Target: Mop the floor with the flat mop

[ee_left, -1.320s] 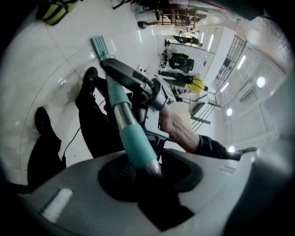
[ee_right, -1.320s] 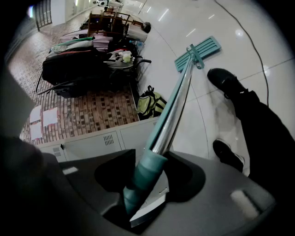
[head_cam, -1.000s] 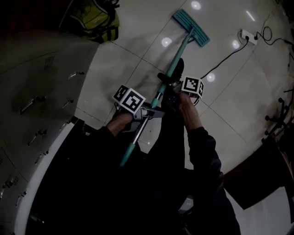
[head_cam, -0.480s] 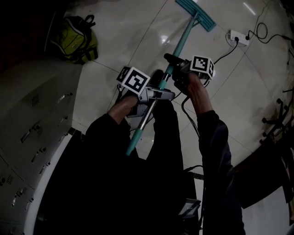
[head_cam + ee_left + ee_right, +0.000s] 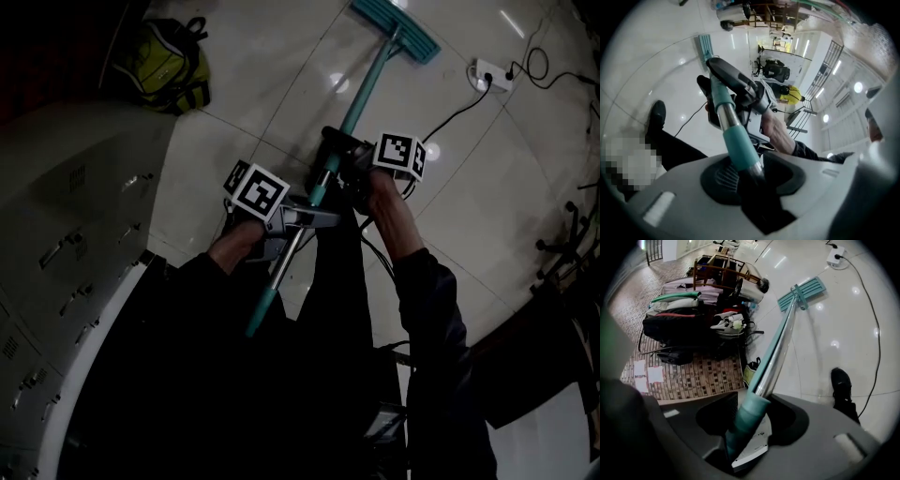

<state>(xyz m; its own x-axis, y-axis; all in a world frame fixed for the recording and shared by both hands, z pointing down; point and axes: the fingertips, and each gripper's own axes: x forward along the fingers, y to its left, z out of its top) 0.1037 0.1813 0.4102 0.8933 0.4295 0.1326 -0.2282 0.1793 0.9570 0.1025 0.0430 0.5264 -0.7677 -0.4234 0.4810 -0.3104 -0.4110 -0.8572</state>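
Head view looks steeply down on our two arms, which hold the flat mop [image 5: 365, 101] over a glossy tiled floor [image 5: 272, 75]. Its teal mop head [image 5: 396, 31] lies flat on the floor at the top of that view, well ahead of us. From there the handle slants back toward our body and stops at a teal end grip [image 5: 263, 311].

We have the left gripper [image 5: 305, 217] low on the handle, just above that end grip. Left gripper view shows its jaws closed on the pole, with a teal sleeve [image 5: 739, 145] running straight down between them. We have the right gripper [image 5: 337, 157] further up the same handle, nearer the mop head. Right gripper view shows its jaws clamped on the pole as well, teal sleeve in the grip and bare metal tube [image 5: 780, 341] above it. The two grippers sit near each other on the handle but do not touch.

A yellow-green backpack [image 5: 164, 61] rests on the floor to the left, beside a pale cabinet [image 5: 75, 216] with drawer handles. A white power strip [image 5: 490, 73] lies at the upper right, near the mop head, and a dark cable [image 5: 450, 127] trails from it toward us. One black shoe [image 5: 841, 383] stands on the tiles to the right of the pole. Right gripper view also takes in a heap of bags [image 5: 679, 324] at the left.
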